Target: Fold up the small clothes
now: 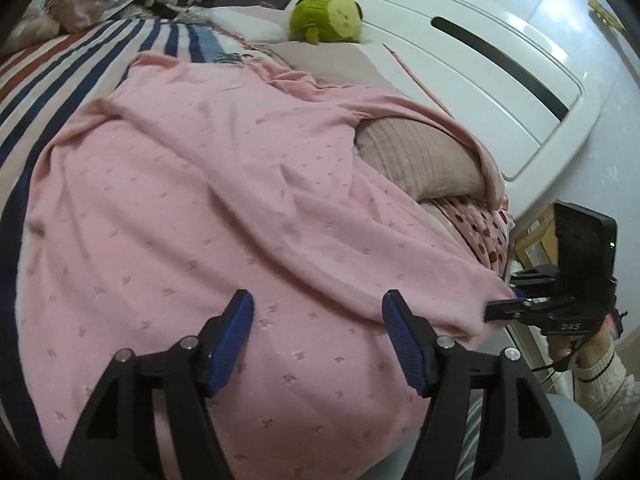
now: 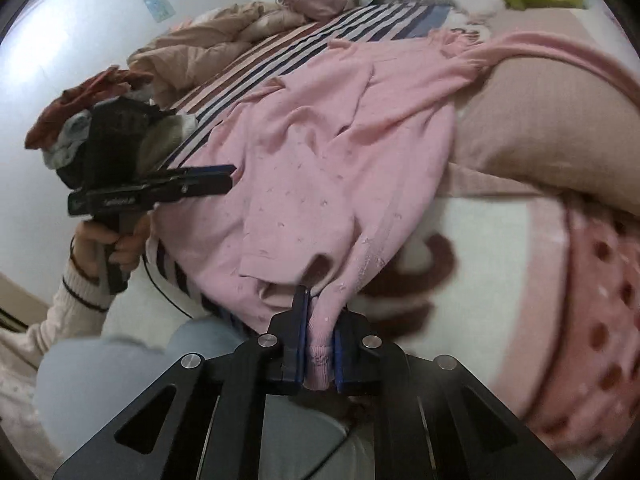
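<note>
Although the pink knit top lies spread across the striped bedspread and partly over a ribbed pillow, we judge the folding barely begun: wrinkles run through it and no clean fold shows. On the left, our left gripper hovers just above the fabric near its lower edge, blue pads apart, holding nothing. On the right, our right gripper is clamped on a ribbed cuff or hem corner, reaching in level from the bed's edge.
</note>
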`<control>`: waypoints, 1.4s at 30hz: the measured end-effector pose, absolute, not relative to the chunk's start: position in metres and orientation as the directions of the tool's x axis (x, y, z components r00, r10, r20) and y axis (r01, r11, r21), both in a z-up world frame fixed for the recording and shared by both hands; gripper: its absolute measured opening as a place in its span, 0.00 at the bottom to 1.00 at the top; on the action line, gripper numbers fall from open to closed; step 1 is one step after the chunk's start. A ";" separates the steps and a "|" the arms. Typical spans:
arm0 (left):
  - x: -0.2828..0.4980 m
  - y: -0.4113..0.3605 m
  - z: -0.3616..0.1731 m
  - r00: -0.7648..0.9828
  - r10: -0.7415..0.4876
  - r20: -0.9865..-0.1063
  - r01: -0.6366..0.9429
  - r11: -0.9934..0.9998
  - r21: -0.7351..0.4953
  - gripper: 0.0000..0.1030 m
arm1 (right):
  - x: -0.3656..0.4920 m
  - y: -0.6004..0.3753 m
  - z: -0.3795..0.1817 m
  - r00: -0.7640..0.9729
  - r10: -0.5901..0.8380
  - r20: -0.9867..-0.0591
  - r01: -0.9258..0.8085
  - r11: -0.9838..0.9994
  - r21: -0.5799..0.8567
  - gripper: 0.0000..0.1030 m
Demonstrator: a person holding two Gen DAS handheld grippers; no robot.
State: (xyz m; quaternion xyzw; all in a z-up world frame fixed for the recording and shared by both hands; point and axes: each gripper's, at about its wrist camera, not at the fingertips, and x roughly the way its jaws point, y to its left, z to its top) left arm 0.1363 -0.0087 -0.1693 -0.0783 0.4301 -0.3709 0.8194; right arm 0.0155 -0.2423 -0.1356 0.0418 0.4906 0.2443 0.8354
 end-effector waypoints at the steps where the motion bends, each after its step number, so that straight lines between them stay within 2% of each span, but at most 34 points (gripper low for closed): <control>1: 0.135 -0.012 -0.169 0.350 -0.679 -0.645 0.543 0.708 -0.451 0.60 | 0.009 -0.248 -0.138 0.397 0.443 -0.804 -0.349 0.883 0.314 0.05; 3: 0.133 -0.017 -0.172 0.335 -0.686 -0.646 0.539 0.702 -0.465 0.60 | 0.001 -0.254 -0.159 0.362 0.418 -0.833 -0.300 0.899 0.320 0.05; 4: 0.131 -0.016 -0.173 0.332 -0.682 -0.652 0.541 0.704 -0.461 0.60 | 0.000 -0.255 -0.170 0.346 0.410 -0.844 -0.286 0.903 0.321 0.09; 6: 0.124 -0.015 -0.170 0.364 -0.647 -0.670 0.544 0.732 -0.411 0.60 | 0.000 -0.258 -0.176 0.347 0.428 -0.834 -0.270 0.898 0.349 0.11; 8: 0.117 -0.003 -0.160 0.413 -0.616 -0.671 0.538 0.759 -0.366 0.60 | -0.003 -0.264 -0.161 0.407 0.437 -0.802 -0.281 0.896 0.345 0.23; 9: 0.114 0.007 -0.155 0.436 -0.603 -0.668 0.528 0.773 -0.353 0.61 | -0.003 -0.267 -0.144 0.471 0.417 -0.777 -0.292 0.905 0.309 0.33; 10: 0.112 0.020 -0.149 0.469 -0.583 -0.664 0.502 0.794 -0.343 0.61 | -0.002 -0.269 -0.134 0.507 0.407 -0.759 -0.298 0.910 0.289 0.37; 13: 0.112 0.051 -0.143 0.529 -0.539 -0.656 0.421 0.838 -0.348 0.61 | 0.017 -0.261 -0.116 0.532 0.439 -0.724 -0.339 0.894 0.293 0.37; 14: 0.112 0.058 -0.143 0.538 -0.535 -0.651 0.400 0.842 -0.362 0.61 | 0.027 -0.249 -0.119 0.518 0.453 -0.725 -0.370 0.883 0.288 0.40; 15: 0.110 0.064 -0.144 0.547 -0.536 -0.643 0.384 0.843 -0.376 0.61 | 0.032 -0.242 -0.123 0.505 0.458 -0.732 -0.387 0.878 0.282 0.50; 16: 0.108 0.069 -0.146 0.559 -0.533 -0.635 0.369 0.846 -0.386 0.61 | 0.045 -0.226 -0.135 0.478 0.452 -0.753 -0.403 0.875 0.269 0.53; 17: 0.106 0.072 -0.147 0.570 -0.522 -0.635 0.356 0.853 -0.382 0.61 | 0.052 -0.216 -0.146 0.458 0.439 -0.773 -0.409 0.876 0.255 0.53; 18: 0.103 0.074 -0.149 0.586 -0.497 -0.640 0.337 0.868 -0.365 0.61 | 0.058 -0.205 -0.159 0.435 0.415 -0.799 -0.417 0.879 0.230 0.46; 19: 0.100 0.076 -0.150 0.594 -0.478 -0.647 0.327 0.878 -0.349 0.61 | 0.061 -0.194 -0.167 0.445 0.375 -0.813 -0.424 0.888 0.177 0.20; 20: 0.099 0.076 -0.150 0.596 -0.468 -0.652 0.324 0.883 -0.338 0.61 | 0.059 -0.191 -0.166 0.478 0.345 -0.808 -0.429 0.894 0.128 0.04; 24: 0.095 0.087 -0.150 0.606 -0.449 -0.656 0.330 0.893 -0.307 0.61 | 0.045 -0.196 -0.139 0.556 0.319 -0.768 -0.419 0.905 0.074 0.00; 28: 0.101 0.093 -0.144 0.615 -0.489 -0.619 0.346 0.873 -0.345 0.61 | 0.027 -0.231 -0.109 0.613 0.218 -0.759 -0.312 0.950 0.020 0.00; 32: 0.109 0.084 -0.145 0.599 -0.525 -0.605 0.376 0.851 -0.366 0.61 | 0.022 -0.247 -0.134 0.487 0.292 -0.823 -0.270 0.947 0.175 0.02; 34: 0.111 0.079 -0.146 0.590 -0.534 -0.605 0.387 0.845 -0.369 0.61 | 0.019 -0.247 -0.150 0.451 0.265 -0.852 -0.247 0.955 0.166 0.03; 35: 0.110 0.077 -0.145 0.588 -0.535 -0.607 0.390 0.845 -0.366 0.61 | 0.018 -0.249 -0.151 0.456 0.250 -0.854 -0.243 0.958 0.151 0.05; 37: 0.106 0.074 -0.139 0.592 -0.529 -0.608 0.401 0.847 -0.347 0.62 | 0.014 -0.254 -0.139 0.489 0.258 -0.833 -0.237 0.959 0.158 0.25; 38: 0.103 0.075 -0.135 0.598 -0.527 -0.603 0.407 0.849 -0.338 0.62 | 0.012 -0.258 -0.130 0.510 0.264 -0.819 -0.234 0.958 0.164 0.31; 40: 0.099 0.075 -0.125 0.614 -0.524 -0.590 0.410 0.851 -0.329 0.67 | 0.007 -0.280 -0.104 0.591 0.231 -0.773 -0.187 0.971 0.147 0.56; 42: 0.095 0.073 -0.116 0.624 -0.532 -0.573 0.412 0.846 -0.337 0.68 | 0.000 -0.312 -0.084 0.679 0.135 -0.721 -0.083 0.991 0.108 0.65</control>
